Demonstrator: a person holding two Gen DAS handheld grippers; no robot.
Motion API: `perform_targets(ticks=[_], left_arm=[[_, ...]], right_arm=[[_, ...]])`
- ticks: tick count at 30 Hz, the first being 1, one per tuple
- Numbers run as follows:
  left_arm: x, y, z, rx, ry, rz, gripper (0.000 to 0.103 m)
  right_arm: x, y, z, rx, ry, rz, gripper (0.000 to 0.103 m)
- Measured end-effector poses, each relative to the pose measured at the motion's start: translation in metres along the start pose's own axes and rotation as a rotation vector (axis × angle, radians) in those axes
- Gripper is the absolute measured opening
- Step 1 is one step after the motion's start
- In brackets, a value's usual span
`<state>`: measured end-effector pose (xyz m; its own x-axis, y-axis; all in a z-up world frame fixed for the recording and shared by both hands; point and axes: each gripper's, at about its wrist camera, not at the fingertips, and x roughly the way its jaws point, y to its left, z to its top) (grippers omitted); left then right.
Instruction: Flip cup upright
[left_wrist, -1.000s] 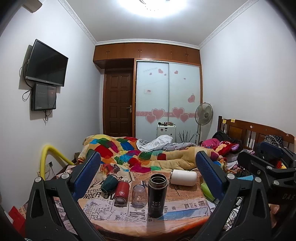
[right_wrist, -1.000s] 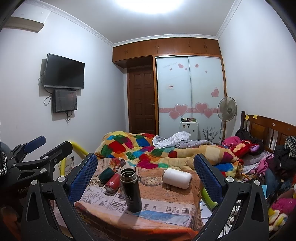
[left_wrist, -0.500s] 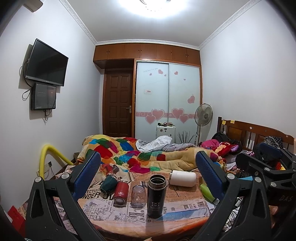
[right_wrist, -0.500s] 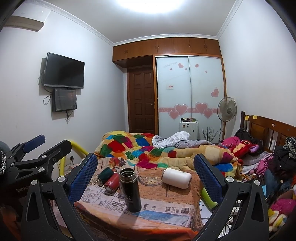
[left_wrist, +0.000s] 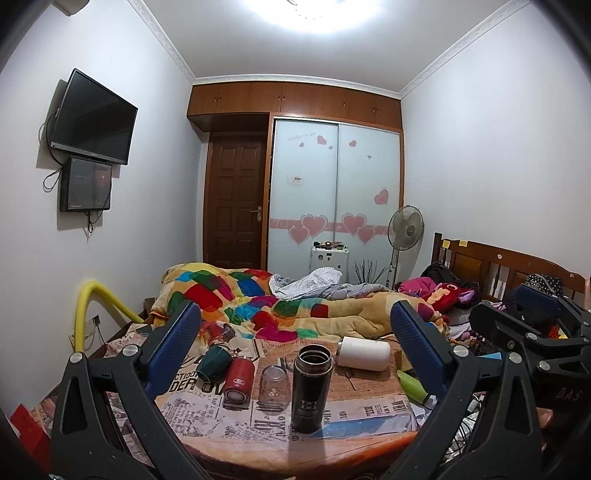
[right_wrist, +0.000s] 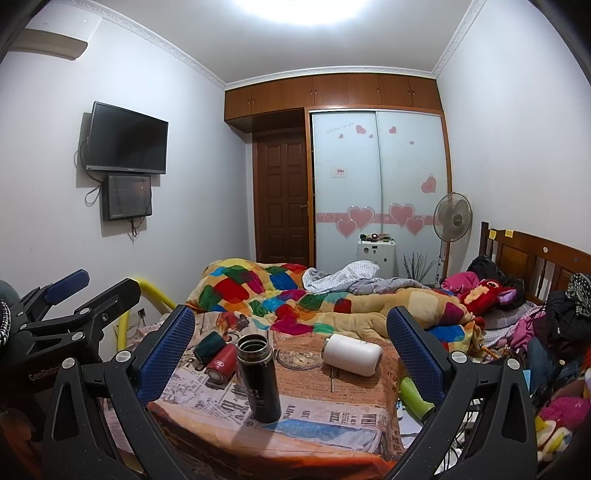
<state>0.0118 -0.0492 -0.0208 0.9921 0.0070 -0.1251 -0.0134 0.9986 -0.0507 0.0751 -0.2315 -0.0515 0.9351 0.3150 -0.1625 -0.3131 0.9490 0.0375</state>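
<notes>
A black flask (left_wrist: 311, 388) stands upright and open-mouthed on the newspaper-covered table (left_wrist: 258, 417); it also shows in the right wrist view (right_wrist: 258, 376). A white cup (left_wrist: 364, 352) (right_wrist: 351, 353) lies on its side behind it. A red cup (left_wrist: 240, 376) (right_wrist: 221, 363), a dark green cup (left_wrist: 214, 363) (right_wrist: 208, 344) and a clear glass (left_wrist: 274, 382) lie to the left. My left gripper (left_wrist: 295, 350) is open and empty, back from the table. My right gripper (right_wrist: 291, 350) is open and empty, also held back.
A bed with a patchwork quilt (left_wrist: 295, 306) lies behind the table. A green object (right_wrist: 415, 400) pokes out at the table's right edge. Clothes and toys (right_wrist: 554, 350) pile at the right. A yellow tube (left_wrist: 96, 295) stands left.
Both grippers have drawn back slightly from the table; nothing on the table has moved.
</notes>
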Motion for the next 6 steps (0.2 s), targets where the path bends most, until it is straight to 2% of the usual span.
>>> perform_targets(ticks=[6], left_arm=[[0.0030,0.0119,-0.0058,-0.020,0.010,0.019,0.103]], right_arm=[[0.0080,0.0034,-0.0016,-0.011,0.019,0.010,0.103]])
